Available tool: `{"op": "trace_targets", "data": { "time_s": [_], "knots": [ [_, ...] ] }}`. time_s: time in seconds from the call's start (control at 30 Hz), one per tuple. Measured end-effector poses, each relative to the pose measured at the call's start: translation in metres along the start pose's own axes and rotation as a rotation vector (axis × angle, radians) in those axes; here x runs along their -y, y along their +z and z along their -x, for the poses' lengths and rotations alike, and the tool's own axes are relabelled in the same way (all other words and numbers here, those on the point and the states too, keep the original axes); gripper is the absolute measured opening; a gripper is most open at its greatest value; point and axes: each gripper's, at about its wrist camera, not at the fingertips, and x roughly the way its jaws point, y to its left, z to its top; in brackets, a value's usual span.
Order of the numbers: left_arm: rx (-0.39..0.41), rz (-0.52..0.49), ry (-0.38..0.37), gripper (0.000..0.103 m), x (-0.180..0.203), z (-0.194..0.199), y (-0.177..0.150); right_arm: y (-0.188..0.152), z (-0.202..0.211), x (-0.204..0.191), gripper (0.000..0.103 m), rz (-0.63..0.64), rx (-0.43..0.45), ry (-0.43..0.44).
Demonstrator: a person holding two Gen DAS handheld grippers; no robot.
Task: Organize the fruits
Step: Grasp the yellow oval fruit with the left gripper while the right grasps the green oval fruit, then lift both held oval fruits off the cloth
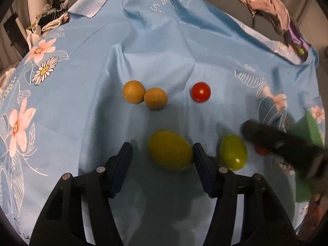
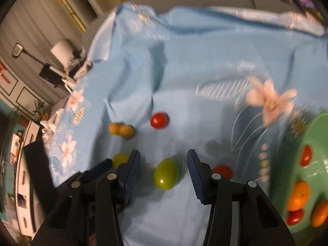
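Note:
A yellow lemon lies on the blue floral cloth between the fingers of my left gripper. The right pad touches it and the left pad stands apart, so the gripper is open. A green oval fruit lies between the fingers of my right gripper, with a gap on each side. The left wrist view shows this green fruit beside the lemon, with the blurred right gripper over it. A small red tomato peeks out behind the right finger.
A larger red tomato and two tan round fruits lie farther back on the cloth. A green bowl at the right edge holds oranges and tomatoes. Clutter and crumpled fabric lie beyond the cloth's far edges.

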Motion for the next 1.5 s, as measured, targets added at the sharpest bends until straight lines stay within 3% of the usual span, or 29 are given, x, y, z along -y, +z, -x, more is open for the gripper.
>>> {"op": "trace_targets", "data": {
  "time_s": [0.17, 0.23, 0.47, 0.6, 1.03, 1.5],
  "knots": [
    [0.001, -0.029, 0.028, 0.057, 0.001, -0.003, -0.001, -0.009, -0.023, 0.006, 0.05, -0.02, -0.062, -0.019],
    [0.007, -0.051, 0.057, 0.039, 0.002, -0.003, -0.002, -0.012, -0.026, 0.007, 0.05, -0.032, -0.074, -0.021],
    [0.019, -0.059, 0.06, 0.039, 0.001, -0.003, -0.004, -0.016, -0.023, 0.008, 0.049, -0.018, -0.051, -0.041],
    [0.019, -0.063, 0.067, 0.039, 0.003, -0.001, -0.006, -0.016, -0.025, 0.008, 0.035, -0.008, -0.044, -0.044],
    [0.027, 0.01, 0.028, 0.039, -0.006, 0.018, -0.009, -0.02, -0.017, 0.011, 0.035, 0.001, -0.021, -0.04],
    [0.051, 0.031, 0.027, 0.039, -0.013, 0.031, -0.009, -0.032, -0.021, -0.004, 0.035, 0.119, -0.022, -0.177]
  ]
}}
